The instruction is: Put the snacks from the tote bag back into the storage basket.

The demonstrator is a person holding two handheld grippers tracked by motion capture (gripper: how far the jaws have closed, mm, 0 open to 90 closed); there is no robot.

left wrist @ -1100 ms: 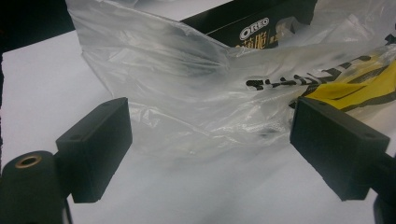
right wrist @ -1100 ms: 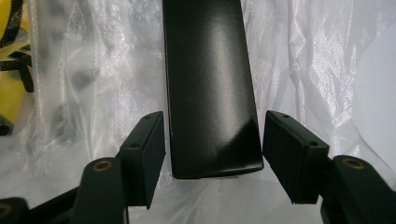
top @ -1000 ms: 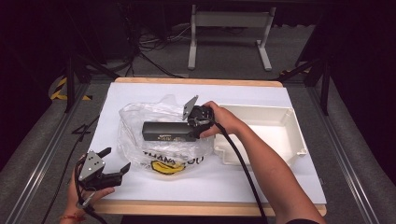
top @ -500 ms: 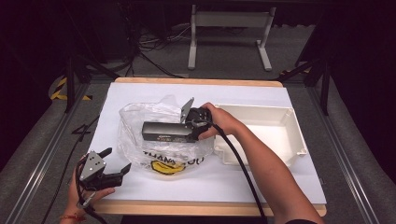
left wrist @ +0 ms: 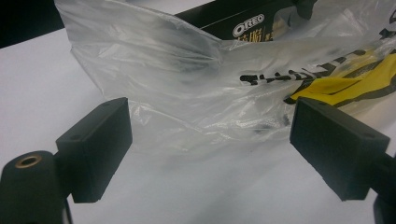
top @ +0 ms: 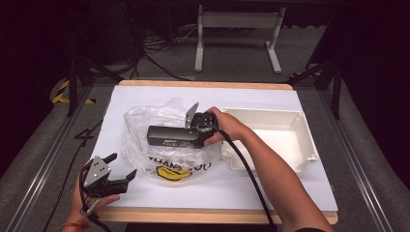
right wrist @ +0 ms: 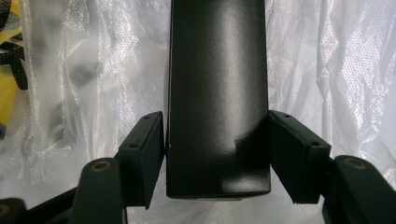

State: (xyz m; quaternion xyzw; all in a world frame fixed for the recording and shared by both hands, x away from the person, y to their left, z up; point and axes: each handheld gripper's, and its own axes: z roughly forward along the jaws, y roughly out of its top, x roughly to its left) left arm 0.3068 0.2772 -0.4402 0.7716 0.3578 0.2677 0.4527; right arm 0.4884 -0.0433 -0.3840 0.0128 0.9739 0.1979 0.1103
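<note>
Left gripper [top: 121, 177]: lower left of the high view, near the front edge of the bench [top: 309, 96]; jaws spread wide, nothing between them. In the left gripper view it faces the near fold of the plastic bag [left wrist: 187, 93] without touching it.

Plastic bag [top: 145, 130]: centre-left of the high view, lying crumpled and flat on the white bench cover; clear film with black lettering and a yellow print.

Black box [top: 171, 136]: centre of the high view, lying across the bag; whether it sits on the film or partly inside cannot be told. An "OREO" label shows at the top of the left gripper view.

Right gripper [top: 199, 128]: centre of the high view, jaws clamped on the right end of the box; in the right gripper view both pads press its long sides [right wrist: 218, 93].

White tray [top: 304, 145]: right of centre, touching or just beside the hand; appears bare.

Progress (judged): box grasped; transfer not done; bag not yet held.

Open room: clear cover behind and in front of the bag; the tray wall crowds the right.
</note>
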